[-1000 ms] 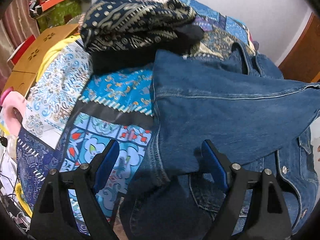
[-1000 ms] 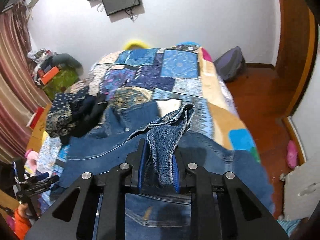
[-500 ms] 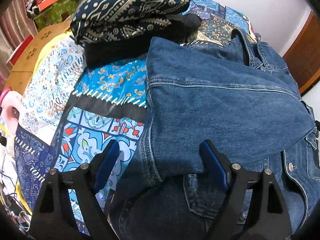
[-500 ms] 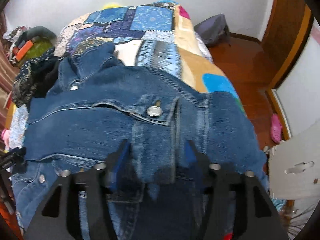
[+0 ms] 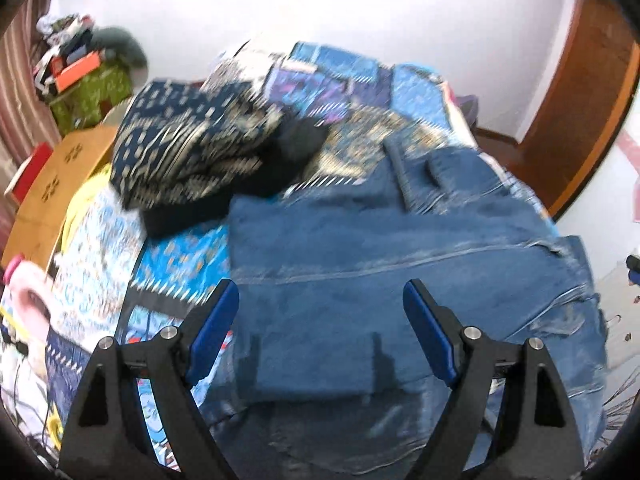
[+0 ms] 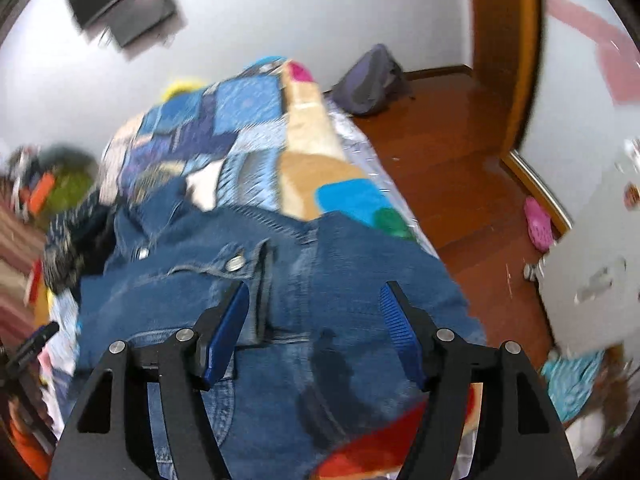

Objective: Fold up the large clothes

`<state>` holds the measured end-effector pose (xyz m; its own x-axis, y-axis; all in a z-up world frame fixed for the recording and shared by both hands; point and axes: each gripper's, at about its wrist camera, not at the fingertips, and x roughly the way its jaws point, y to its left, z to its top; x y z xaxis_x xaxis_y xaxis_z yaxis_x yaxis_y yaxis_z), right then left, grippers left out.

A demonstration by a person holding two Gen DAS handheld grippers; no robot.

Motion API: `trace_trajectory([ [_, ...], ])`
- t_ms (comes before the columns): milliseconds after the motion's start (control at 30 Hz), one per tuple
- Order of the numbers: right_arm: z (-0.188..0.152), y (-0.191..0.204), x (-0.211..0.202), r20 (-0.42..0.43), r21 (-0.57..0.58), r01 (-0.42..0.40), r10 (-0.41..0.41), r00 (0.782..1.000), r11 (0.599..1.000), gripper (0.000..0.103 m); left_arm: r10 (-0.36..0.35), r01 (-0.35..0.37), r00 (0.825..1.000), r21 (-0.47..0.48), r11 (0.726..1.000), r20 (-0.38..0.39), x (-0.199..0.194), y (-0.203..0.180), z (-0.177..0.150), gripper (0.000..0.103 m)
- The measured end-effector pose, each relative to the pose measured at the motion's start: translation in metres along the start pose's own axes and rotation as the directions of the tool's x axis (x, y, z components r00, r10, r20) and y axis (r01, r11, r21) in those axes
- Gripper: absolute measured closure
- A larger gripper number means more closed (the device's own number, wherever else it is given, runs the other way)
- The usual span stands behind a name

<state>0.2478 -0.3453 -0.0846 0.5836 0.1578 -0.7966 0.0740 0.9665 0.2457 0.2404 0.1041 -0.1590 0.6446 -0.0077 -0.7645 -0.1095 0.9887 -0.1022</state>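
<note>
A blue denim jacket (image 5: 360,248) lies partly folded on a patchwork bedspread (image 5: 176,256), with a sleeve laid across its body. It also shows in the right wrist view (image 6: 304,280), with a metal button (image 6: 234,263) near its flap. My left gripper (image 5: 320,320) is open and empty, just above the jacket's near left part. My right gripper (image 6: 314,320) is open and empty above the jacket's near right part. Both views are blurred.
A pile of dark patterned clothes (image 5: 200,152) lies on the bed behind the jacket. A cardboard box (image 5: 60,184) stands left of the bed. A grey bag (image 6: 372,80) and a pink slipper (image 6: 540,228) lie on the wooden floor at right.
My right gripper has let go of the denim sleeve and opened wide; the sleeve now lies across the jacket. Both grippers have lifted and tilted up, showing more of the room.
</note>
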Motion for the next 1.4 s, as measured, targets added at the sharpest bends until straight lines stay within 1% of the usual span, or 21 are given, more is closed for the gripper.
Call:
trace_trajectory([
  [67, -0.002, -0.018, -0.003, 0.003, 0.054, 0.012, -0.012, 1.0, 0.998, 0.037, -0.025, 0.025, 1.0, 0.014, 1.0, 0.018, -0.004, -0.012, 0.006, 0.019],
  [167, -0.008, -0.039, -0.002, -0.008, 0.095, 0.067, -0.067, 0.998, 0.993, 0.036, -0.063, 0.062, 0.998, 0.037, 0.997, 0.03, -0.007, -0.03, 0.01, 0.019],
  [233, -0.013, -0.052, 0.001, -0.02, 0.13, 0.083, -0.081, 0.997, 0.988, 0.036, -0.074, 0.072, 0.997, 0.06, 0.996, 0.031, -0.007, -0.041, 0.011, 0.019],
  [300, -0.02, -0.067, 0.007, -0.047, 0.185, 0.069, -0.062, 0.997, 0.98, 0.036, -0.078, 0.076, 0.997, 0.082, 0.994, 0.027, -0.006, -0.05, 0.01, 0.019],
  [400, -0.032, -0.087, 0.022, -0.108, 0.272, 0.034, -0.004, 0.994, 0.962, 0.036, -0.082, 0.08, 0.997, 0.099, 0.992, 0.012, -0.002, -0.06, 0.008, 0.019],
  [467, -0.039, -0.096, 0.032, -0.145, 0.306, 0.013, 0.033, 0.989, 0.952, 0.036, -0.089, 0.088, 0.996, 0.099, 0.991, 0.001, 0.0, -0.065, 0.006, 0.019],
  [567, -0.052, -0.107, 0.054, -0.199, 0.378, -0.024, 0.106, 0.974, 0.925, 0.036, -0.097, 0.098, 0.995, 0.088, 0.991, -0.014, 0.005, -0.066, 0.003, 0.019],
  [600, -0.054, -0.11, 0.059, -0.205, 0.398, -0.037, 0.128, 0.97, 0.917, 0.034, -0.098, 0.099, 0.995, 0.084, 0.992, -0.018, 0.006, -0.066, 0.002, 0.019],
  [667, -0.056, -0.116, 0.064, -0.175, 0.439, -0.059, 0.15, 0.973, 0.896, 0.03, -0.097, 0.099, 0.995, 0.074, 0.992, -0.025, 0.008, -0.065, 0.0, 0.019],
  [700, -0.056, -0.118, 0.066, -0.155, 0.456, -0.071, 0.158, 0.975, 0.887, 0.03, -0.097, 0.098, 0.995, 0.068, 0.993, -0.029, 0.008, -0.063, 0.0, 0.019],
  [833, -0.052, -0.13, 0.079, -0.127, 0.525, -0.085, 0.177, 0.976, 0.847, 0.03, -0.097, 0.099, 0.995, 0.045, 0.994, -0.034, 0.01, -0.057, -0.003, 0.019],
  [867, -0.05, -0.132, 0.084, -0.121, 0.551, -0.087, 0.183, 0.976, 0.83, 0.03, -0.097, 0.099, 0.995, 0.039, 0.994, -0.034, 0.01, -0.056, -0.004, 0.019],
  [933, -0.048, -0.136, 0.086, -0.106, 0.583, -0.084, 0.178, 0.978, 0.808, 0.036, -0.103, 0.104, 0.994, 0.024, 0.994, -0.034, 0.009, -0.051, -0.005, 0.019],
  [967, -0.048, -0.136, 0.085, -0.103, 0.593, -0.072, 0.165, 0.981, 0.802, 0.048, -0.104, 0.105, 0.994, 0.02, 0.994, -0.035, 0.009, -0.049, -0.006, 0.019],
  [1000, -0.047, -0.136, 0.082, -0.11, 0.591, -0.042, 0.132, 0.985, 0.806, 0.063, -0.105, 0.105, 0.994, 0.015, 0.994, -0.035, 0.009, -0.047, -0.007, 0.019],
  [1033, -0.046, -0.134, 0.08, -0.119, 0.58, -0.012, 0.099, 0.988, 0.815, 0.068, -0.104, 0.105, 0.994, 0.013, 0.994, -0.035, 0.009, -0.045, -0.007, 0.019],
  [1100, -0.044, -0.129, 0.07, -0.108, 0.56, 0.006, 0.066, 0.992, 0.828, 0.078, -0.102, 0.102, 0.994, 0.008, 0.995, -0.033, 0.007, -0.041, -0.008, 0.019],
  [1167, -0.04, -0.123, 0.057, -0.085, 0.533, 0.016, 0.034, 0.996, 0.846, 0.085, -0.101, 0.102, 0.994, 0.003, 0.995, -0.026, 0.005, -0.037, -0.009, 0.019],
  [1267, -0.031, -0.114, 0.037, -0.04, 0.497, 0.022, -0.003, 0.999, 0.868, 0.088, -0.099, 0.099, 0.995, -0.004, 0.995, -0.014, 0.002, -0.032, -0.01, 0.019],
  [1333, -0.021, -0.103, 0.015, 0.024, 0.471, -0.012, 0.001, 1.0, 0.882, 0.09, -0.098, 0.098, 0.995, -0.008, 0.995, -0.004, -0.001, -0.028, -0.011, 0.019],
  [1400, -0.011, -0.089, -0.007, 0.097, 0.433, -0.066, 0.026, 0.995, 0.899, 0.091, -0.1, 0.1, 0.995, -0.01, 0.995, 0.002, -0.003, -0.025, -0.012, 0.019],
])
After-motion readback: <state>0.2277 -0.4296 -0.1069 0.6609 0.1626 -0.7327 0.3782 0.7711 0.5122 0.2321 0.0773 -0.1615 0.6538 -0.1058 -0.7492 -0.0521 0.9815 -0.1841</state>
